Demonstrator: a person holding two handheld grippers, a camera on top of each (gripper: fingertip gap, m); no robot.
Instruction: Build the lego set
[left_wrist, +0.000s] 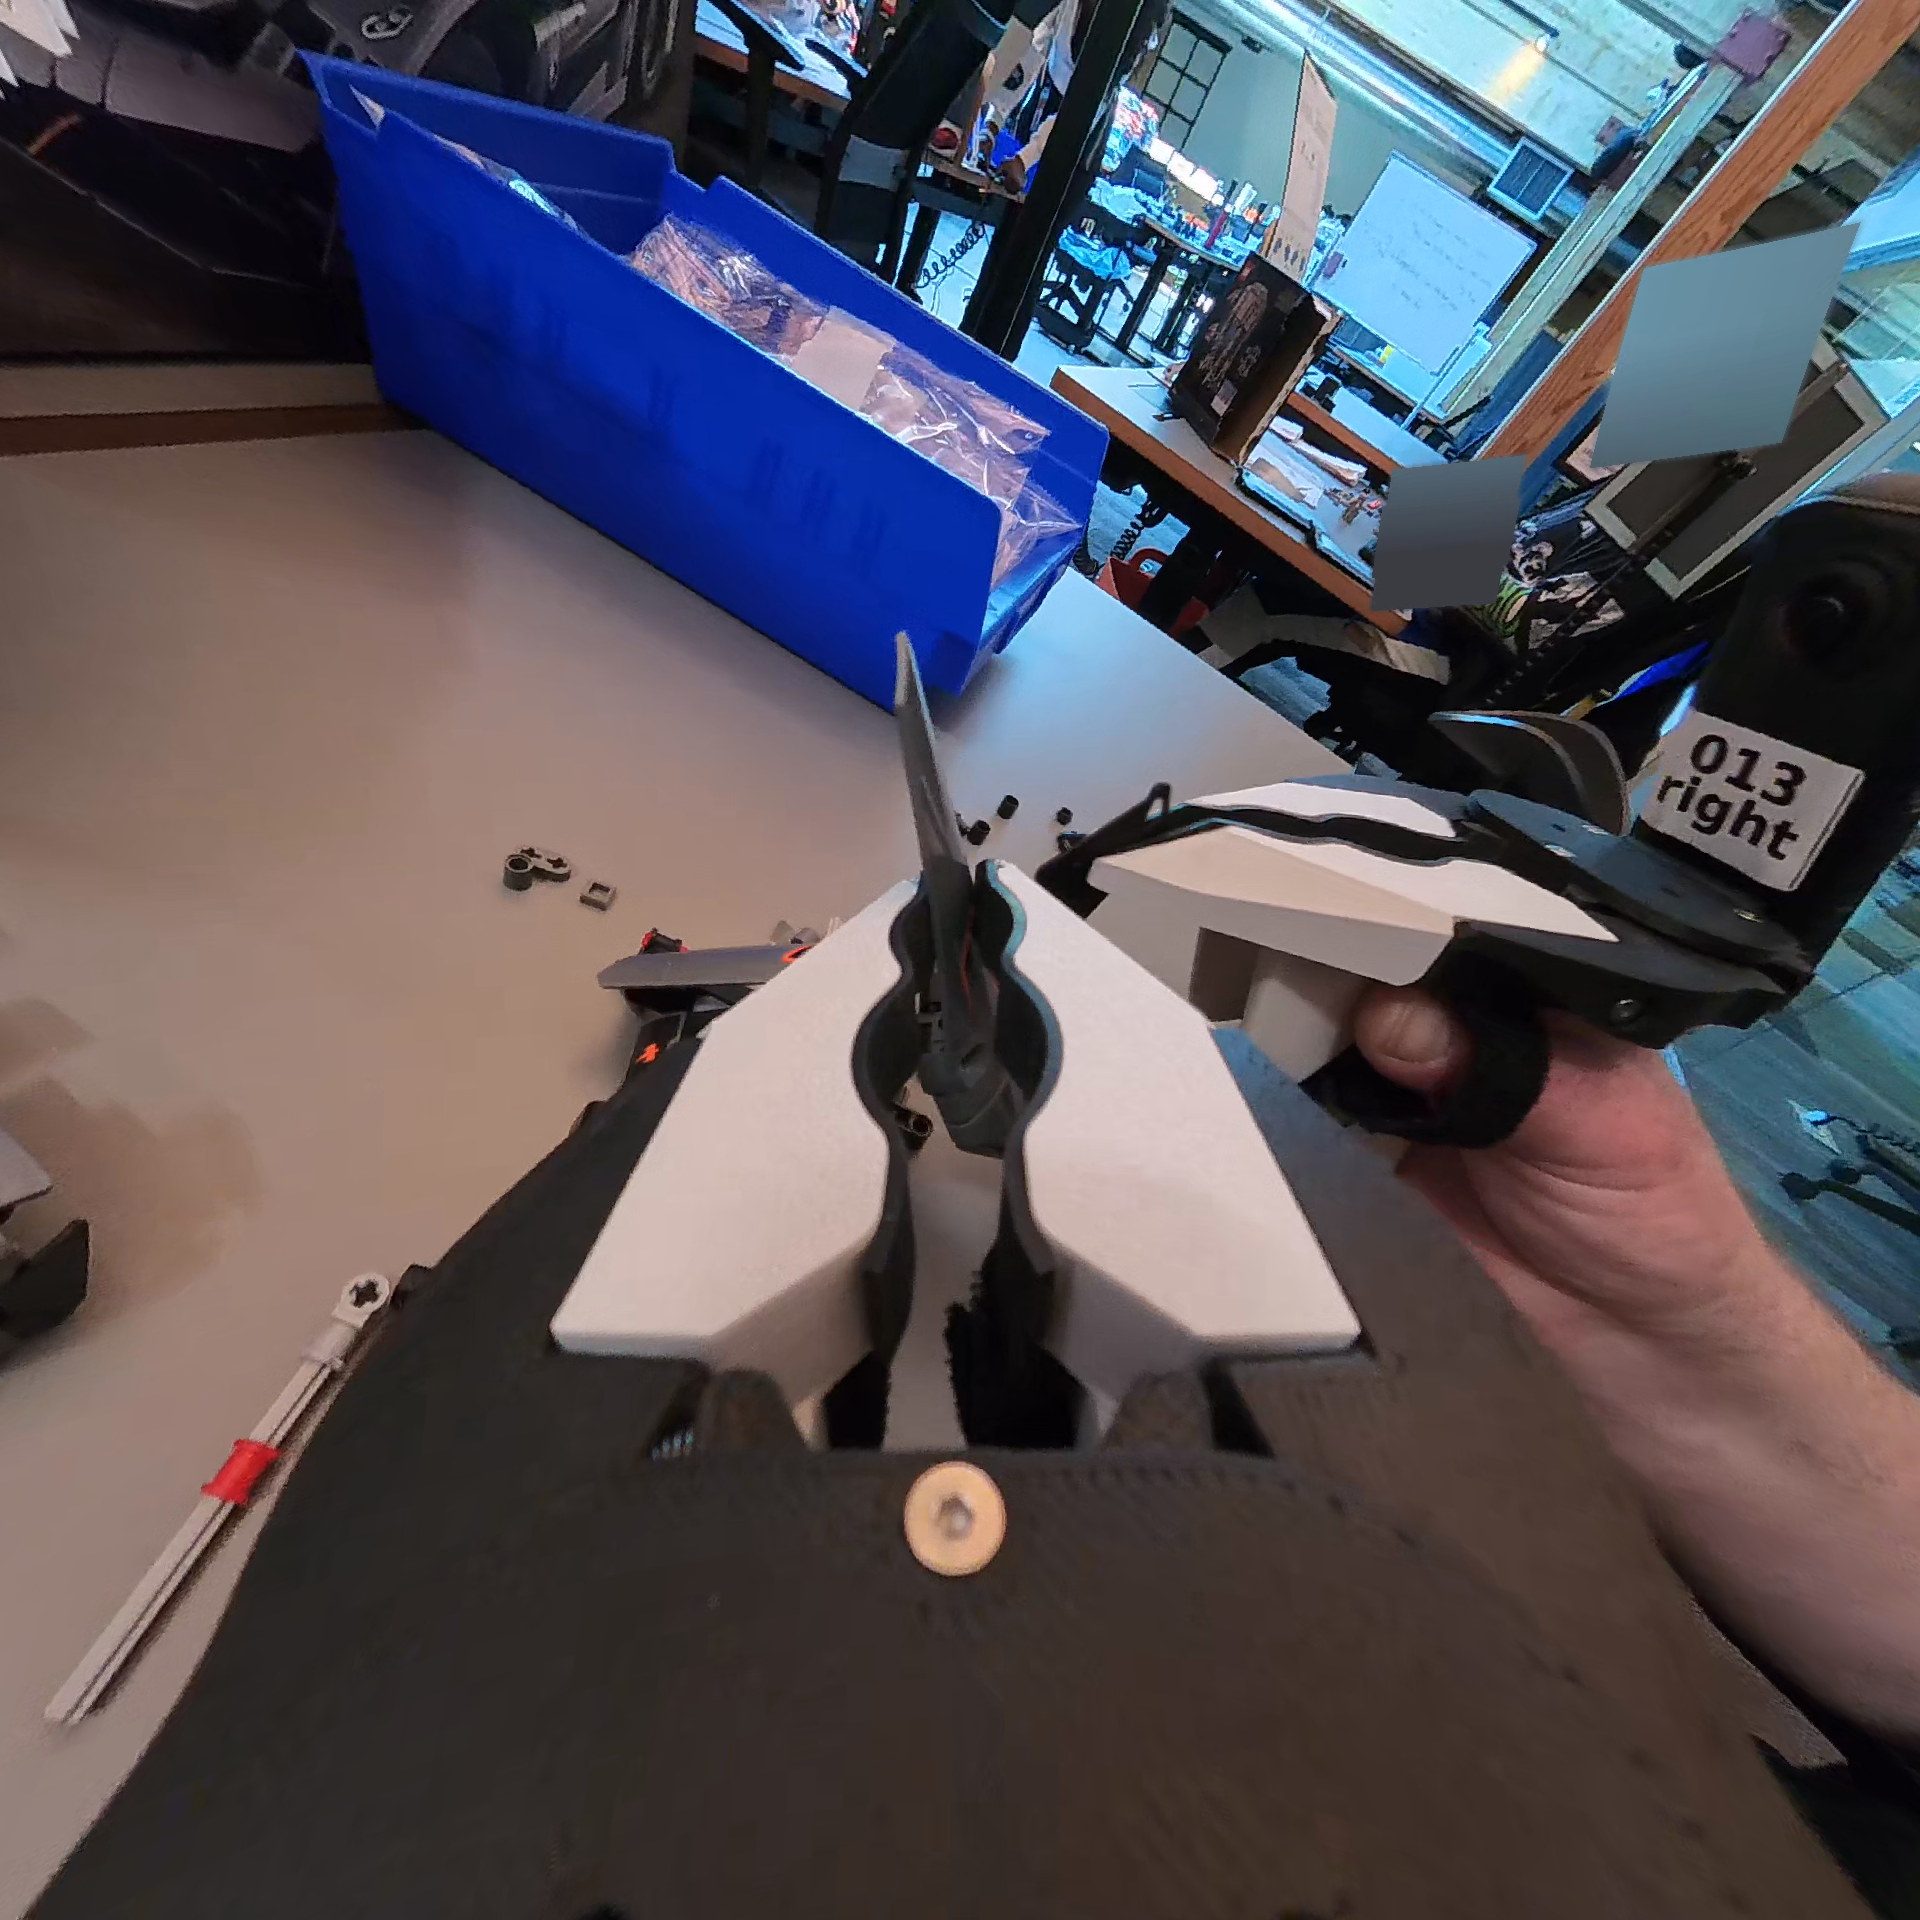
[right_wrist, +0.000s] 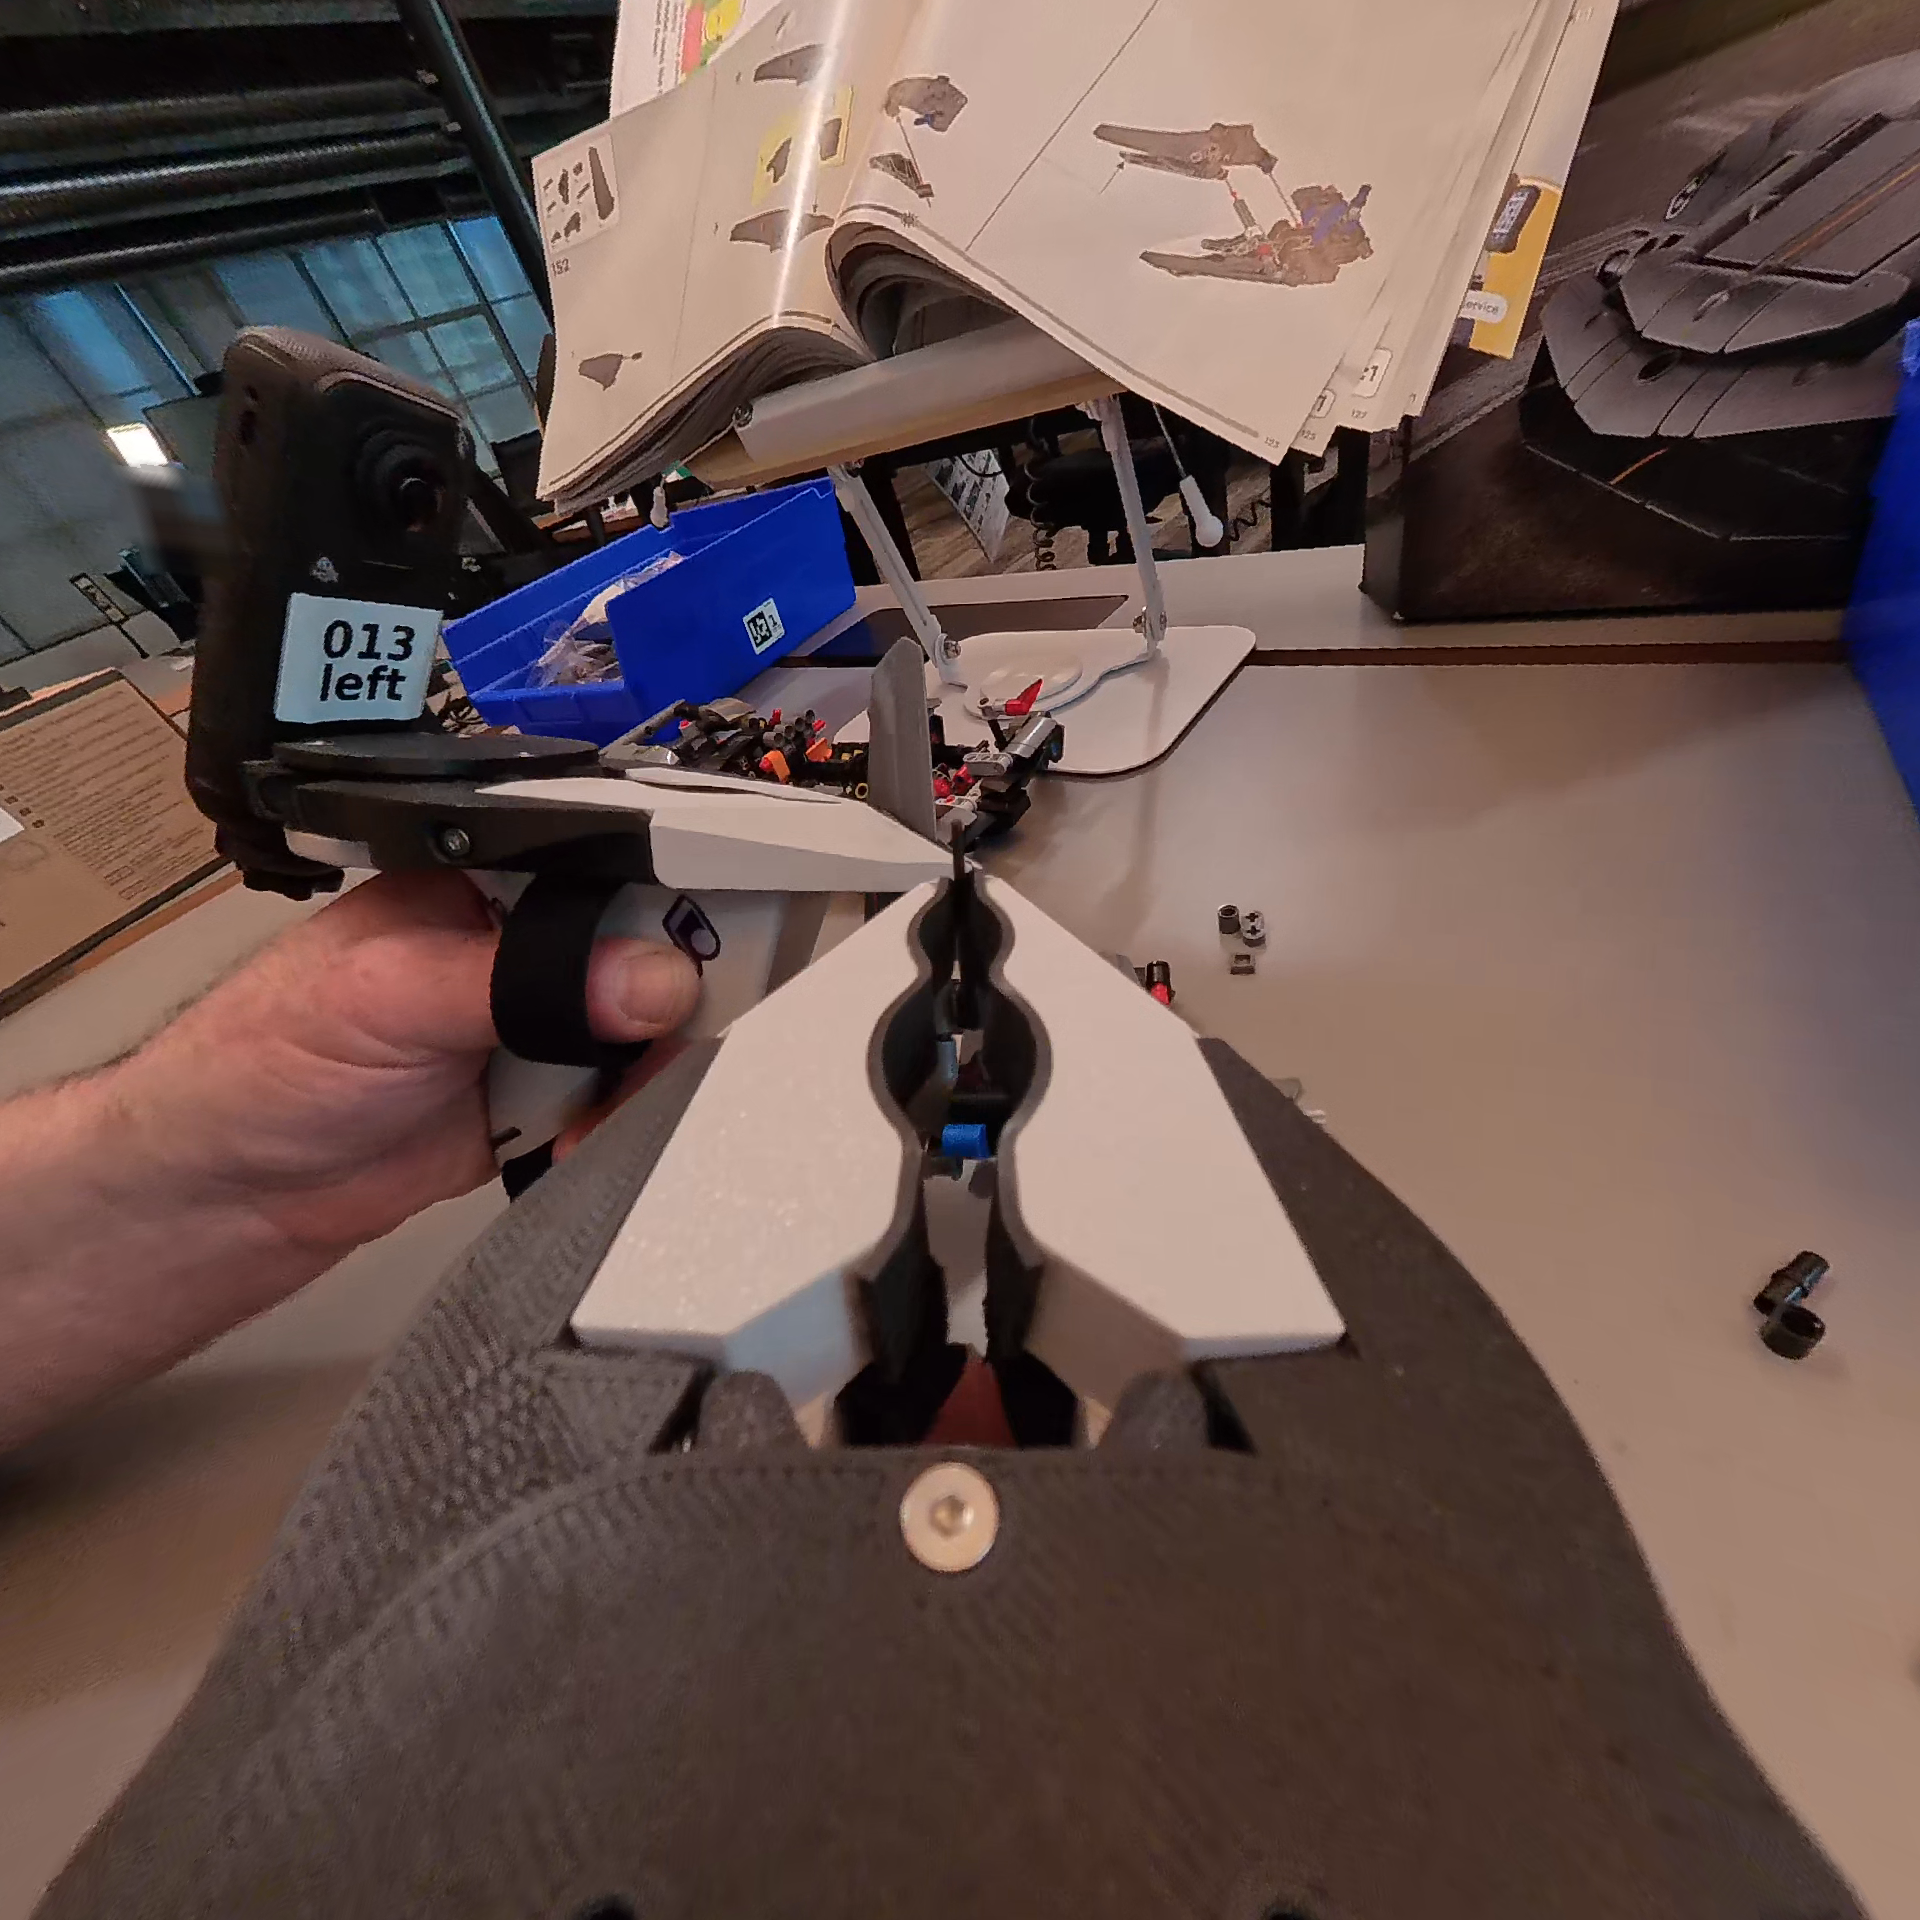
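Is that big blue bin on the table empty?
No, the blue bin holds several clear plastic bags of parts.

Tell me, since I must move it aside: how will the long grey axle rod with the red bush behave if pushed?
The long grey axle rod with the red bush looks thin, straight and rigid, so probably stiff and light. Lying flat on the smooth table, it would likely slide or roll sideways easily.

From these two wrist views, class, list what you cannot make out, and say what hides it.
- Left wrist view: the lower end of the dark grey panel, hidden inside the left gripper.
- Right wrist view: the part held in the right gripper, mostly hidden by its pads.
- Right wrist view: the instruction booklet, cut off by the top edge.
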